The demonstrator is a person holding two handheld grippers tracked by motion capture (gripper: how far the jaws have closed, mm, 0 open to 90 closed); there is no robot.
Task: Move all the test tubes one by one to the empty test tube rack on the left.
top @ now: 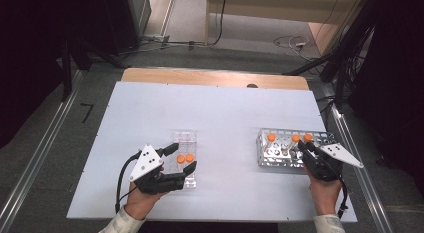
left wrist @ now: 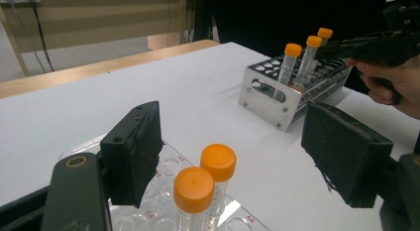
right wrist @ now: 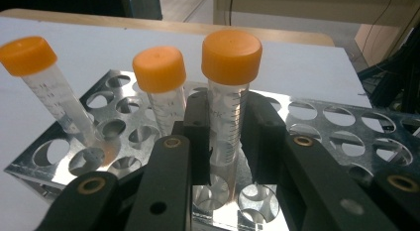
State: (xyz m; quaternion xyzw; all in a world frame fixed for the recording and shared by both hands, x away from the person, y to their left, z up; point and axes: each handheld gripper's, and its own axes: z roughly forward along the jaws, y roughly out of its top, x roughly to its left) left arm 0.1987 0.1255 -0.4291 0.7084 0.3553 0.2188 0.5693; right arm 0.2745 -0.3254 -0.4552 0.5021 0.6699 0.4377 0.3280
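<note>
Right gripper (right wrist: pixel 225 137) clamped on tube (right wrist: pixel 228 122) just below orange cap, tube upright in metal rack (right wrist: pixel 341 122) — light, thin clear plastic, slick wall. Grip high, squeeze gently. Left gripper (left wrist: pixel 233 156) wide open around two tubes (left wrist: pixel 205 184) in clear tray (top: pixel 186 138) — not touching.

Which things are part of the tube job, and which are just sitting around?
Part of the job:
right gripper, shut on the tube
metal rack, holding two more tubes
clear rack, with two capped tubes
left gripper, jaws open beside them

Just sitting around:
cables on the floor
</note>
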